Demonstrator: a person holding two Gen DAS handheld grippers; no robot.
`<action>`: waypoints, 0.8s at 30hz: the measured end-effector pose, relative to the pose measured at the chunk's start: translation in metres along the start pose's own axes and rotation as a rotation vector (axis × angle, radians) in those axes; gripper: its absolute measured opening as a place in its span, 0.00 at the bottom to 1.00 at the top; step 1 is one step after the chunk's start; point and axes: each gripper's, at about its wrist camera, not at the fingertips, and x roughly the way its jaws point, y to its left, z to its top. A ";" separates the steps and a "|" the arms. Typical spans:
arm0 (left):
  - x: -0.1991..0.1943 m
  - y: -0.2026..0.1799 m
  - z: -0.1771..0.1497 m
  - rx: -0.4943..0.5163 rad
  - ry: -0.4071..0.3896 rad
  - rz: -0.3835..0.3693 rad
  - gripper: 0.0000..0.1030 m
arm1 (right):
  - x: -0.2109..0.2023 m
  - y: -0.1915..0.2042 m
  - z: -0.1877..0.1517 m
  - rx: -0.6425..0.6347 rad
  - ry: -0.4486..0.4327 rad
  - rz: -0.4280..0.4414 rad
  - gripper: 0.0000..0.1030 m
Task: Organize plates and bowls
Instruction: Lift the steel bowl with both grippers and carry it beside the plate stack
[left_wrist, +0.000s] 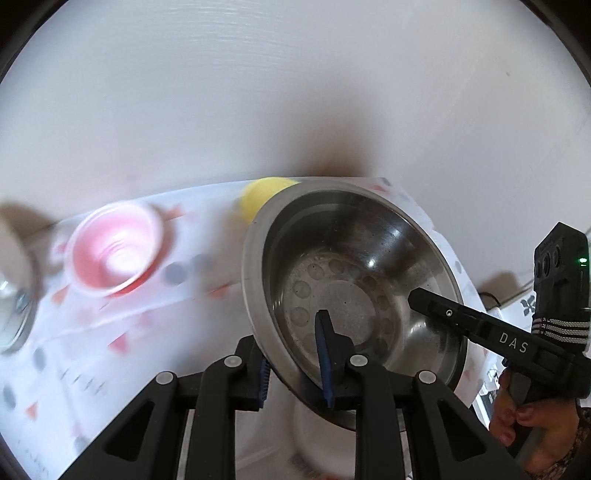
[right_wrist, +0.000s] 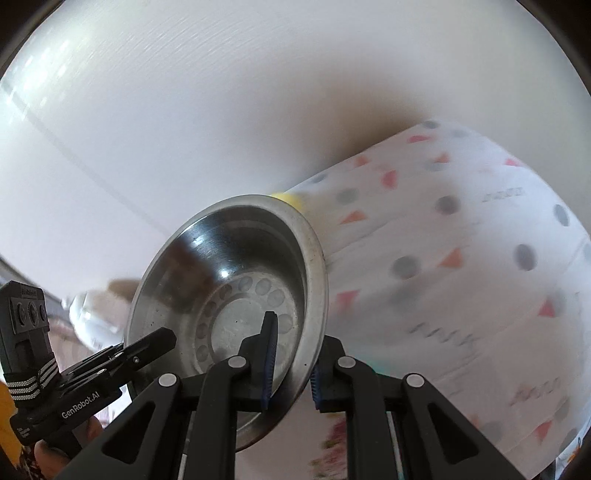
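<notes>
A steel bowl (left_wrist: 343, 273) with a ring of dimples in its base is held tilted above the table, gripped from both sides. My left gripper (left_wrist: 295, 363) is shut on its near rim, one pad inside and one outside. My right gripper (right_wrist: 291, 363) is shut on the opposite rim of the same bowl (right_wrist: 236, 280). Each gripper shows in the other's view: the right one (left_wrist: 480, 328) and the left one (right_wrist: 110, 369). A pink bowl (left_wrist: 114, 251) sits on the patterned cloth to the left. A yellow bowl (left_wrist: 264, 197) is mostly hidden behind the steel bowl.
A white cloth with grey dots and red triangles (right_wrist: 461, 277) covers the table. A glass item (left_wrist: 14, 306) sits at the far left edge; it also shows in the right wrist view (right_wrist: 92, 321). A white wall (left_wrist: 295, 92) stands behind. Another white dish (left_wrist: 321, 443) lies below the steel bowl.
</notes>
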 end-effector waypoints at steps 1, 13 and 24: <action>-0.006 0.009 -0.006 -0.015 -0.004 0.011 0.22 | 0.004 0.008 -0.004 -0.011 0.010 0.008 0.15; -0.045 0.102 -0.082 -0.185 0.016 0.107 0.23 | 0.062 0.088 -0.063 -0.143 0.158 0.063 0.15; -0.045 0.136 -0.127 -0.278 0.061 0.152 0.24 | 0.081 0.110 -0.088 -0.214 0.265 0.053 0.15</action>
